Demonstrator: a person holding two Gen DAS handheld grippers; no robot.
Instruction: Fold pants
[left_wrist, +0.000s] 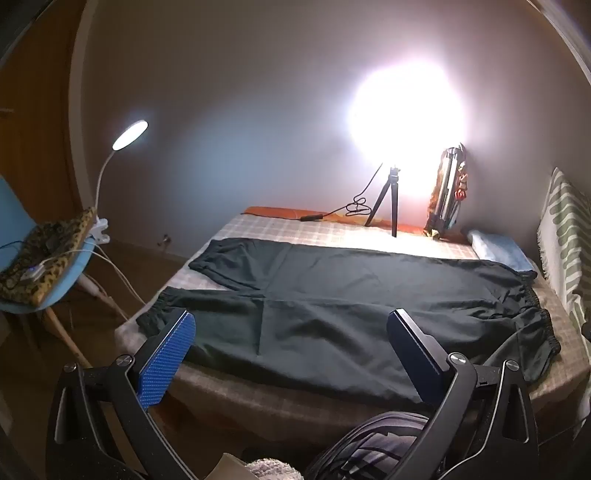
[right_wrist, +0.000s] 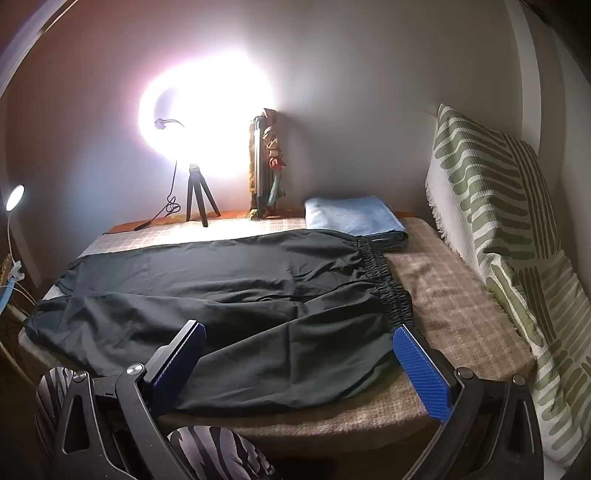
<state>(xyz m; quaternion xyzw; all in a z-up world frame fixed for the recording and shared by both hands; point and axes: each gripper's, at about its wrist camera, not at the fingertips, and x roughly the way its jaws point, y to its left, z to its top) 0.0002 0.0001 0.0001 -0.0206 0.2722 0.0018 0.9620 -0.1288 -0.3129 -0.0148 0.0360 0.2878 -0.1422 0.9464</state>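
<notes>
Pants (left_wrist: 332, 295) lie flat across the bed (left_wrist: 332, 229), waistband to your right. Your left hand-held gripper (left_wrist: 291, 354) and right hand-held gripper (right_wrist: 299, 365) both spread wide, holding nothing, hovering over the near edge of the fabric.

Your bed (left_wrist: 332, 230) carried a beige checked cover. The black pants (left_wrist: 351, 291) lay flat across it, both legs spread side by side, cuffs toward the left edge, the elastic waistband (right_wrist: 384, 280) toward the right. You had a folded light-blue cloth (right_wrist: 351, 218) at the far right corner, touching the waistband end. A small tripod (left_wrist: 388, 199) stood on the far edge with its cable (left_wrist: 347, 208) trailing left. A tall wrapped bundle (left_wrist: 447, 192) leaned against the wall just beside the tripod.
</notes>
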